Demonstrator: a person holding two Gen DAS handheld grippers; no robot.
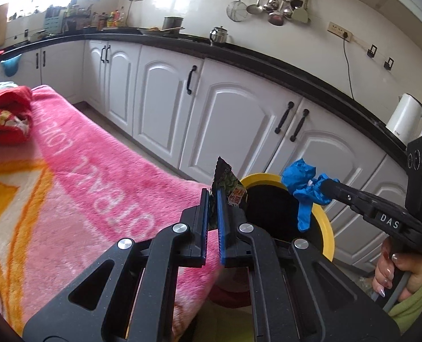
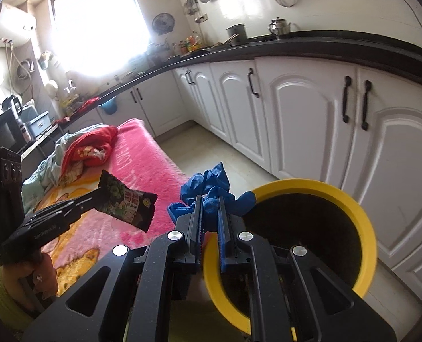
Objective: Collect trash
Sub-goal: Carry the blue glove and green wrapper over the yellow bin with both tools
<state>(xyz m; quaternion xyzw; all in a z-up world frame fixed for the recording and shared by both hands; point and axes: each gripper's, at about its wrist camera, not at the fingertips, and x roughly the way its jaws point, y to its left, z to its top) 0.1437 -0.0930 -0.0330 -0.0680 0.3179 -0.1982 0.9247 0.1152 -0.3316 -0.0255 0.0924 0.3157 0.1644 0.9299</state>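
Jaws came first in our look: those of the left gripper (image 1: 213, 196) stood narrow, clamped on a dark snack wrapper (image 1: 228, 188) that stuck up between the blue pads (image 1: 221, 213), its printed face tilted toward the bin. From the right wrist view we saw the same wrapper (image 2: 125, 199) held out flat at the tip of that gripper, above the pink blanket (image 2: 142, 154). The right gripper (image 2: 209, 208) was likewise closed down, pinching a crumpled blue glove (image 2: 211, 188); in the left wrist view we saw the glove (image 1: 305, 191) dangling from its tip, one finger hanging over the open mouth of the yellow-rimmed bin (image 1: 326, 228). The bin (image 2: 365, 222) stood just beside the blanket's edge, its inside dark, and we could not tell what lay in it. Both pieces of trash were in the air, neither touching the rim. A hand (image 1: 393, 270) in a green sleeve gripped the right tool's handle. Farther out we noted a red cloth bundle (image 2: 91, 145) at the blanket's far end, white cabinets (image 1: 233, 119) under a black counter, and a white kettle (image 1: 407, 119) on it.
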